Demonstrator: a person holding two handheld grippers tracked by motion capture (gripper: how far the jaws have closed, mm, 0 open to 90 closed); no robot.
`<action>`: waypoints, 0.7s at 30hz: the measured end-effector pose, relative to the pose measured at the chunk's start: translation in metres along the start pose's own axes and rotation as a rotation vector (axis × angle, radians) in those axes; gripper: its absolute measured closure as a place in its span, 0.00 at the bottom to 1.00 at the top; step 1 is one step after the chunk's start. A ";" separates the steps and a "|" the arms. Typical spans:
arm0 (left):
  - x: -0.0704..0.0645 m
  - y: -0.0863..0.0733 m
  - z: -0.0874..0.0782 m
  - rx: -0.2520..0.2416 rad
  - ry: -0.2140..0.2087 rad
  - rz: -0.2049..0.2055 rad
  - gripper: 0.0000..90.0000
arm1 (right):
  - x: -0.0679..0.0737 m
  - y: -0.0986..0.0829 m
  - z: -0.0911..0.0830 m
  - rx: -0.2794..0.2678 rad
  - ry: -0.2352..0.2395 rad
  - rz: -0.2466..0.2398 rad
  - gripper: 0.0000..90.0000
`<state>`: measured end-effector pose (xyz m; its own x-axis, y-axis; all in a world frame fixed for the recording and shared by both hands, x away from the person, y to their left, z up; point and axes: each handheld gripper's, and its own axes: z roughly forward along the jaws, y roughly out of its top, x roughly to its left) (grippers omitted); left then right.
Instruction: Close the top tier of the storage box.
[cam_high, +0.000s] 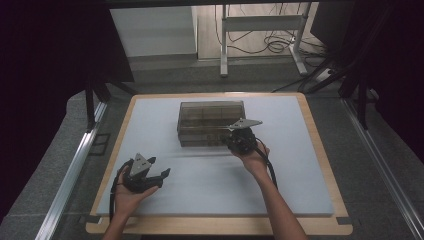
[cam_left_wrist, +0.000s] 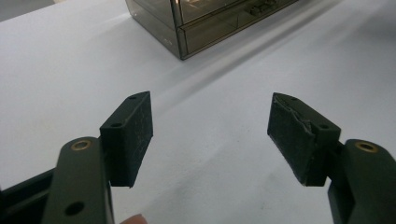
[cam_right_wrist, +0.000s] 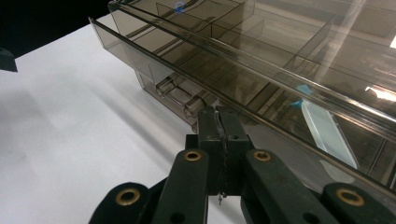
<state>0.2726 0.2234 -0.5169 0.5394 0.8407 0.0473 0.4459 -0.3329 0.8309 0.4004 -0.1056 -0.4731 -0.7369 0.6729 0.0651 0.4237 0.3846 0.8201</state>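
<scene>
- High view: a smoky transparent plastic drawer cabinet (cam_high: 211, 123) stands at upper centre of the frame on the white table mat (cam_high: 150, 125). The right gripper (cam_high: 235, 141) meets its front face; the left gripper (cam_high: 159, 175) hovers at lower left, well apart from it.
- Right gripper view: jaws pressed together at a drawer handle (cam_right_wrist: 184, 99) on the front of a drawer (cam_right_wrist: 140, 51) that stands partly out; whether the tab lies between them cannot be told.
- Left gripper view: jaws spread wide, holding nothing.
- Handling, as judged: thin, rigid, glossy plastic, light and probably slippery; the cabinet may slide when pulled, so pinch the small handle squarely and steady the casing.
</scene>
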 end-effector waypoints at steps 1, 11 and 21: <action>0.000 0.000 0.000 0.000 0.000 0.001 0.36 | 0.000 0.000 0.000 -0.001 0.001 0.001 0.98; 0.000 0.000 0.001 0.002 -0.002 0.004 0.35 | -0.002 0.004 0.003 0.001 -0.006 0.004 0.98; -0.001 0.000 0.001 0.003 -0.003 0.005 0.35 | -0.005 0.006 0.005 -0.001 -0.017 0.021 0.98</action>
<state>0.2728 0.2227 -0.5173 0.5437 0.8378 0.0500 0.4454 -0.3386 0.8289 0.4092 -0.1036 -0.4712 -0.7189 0.6913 0.0728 0.4382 0.3694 0.8195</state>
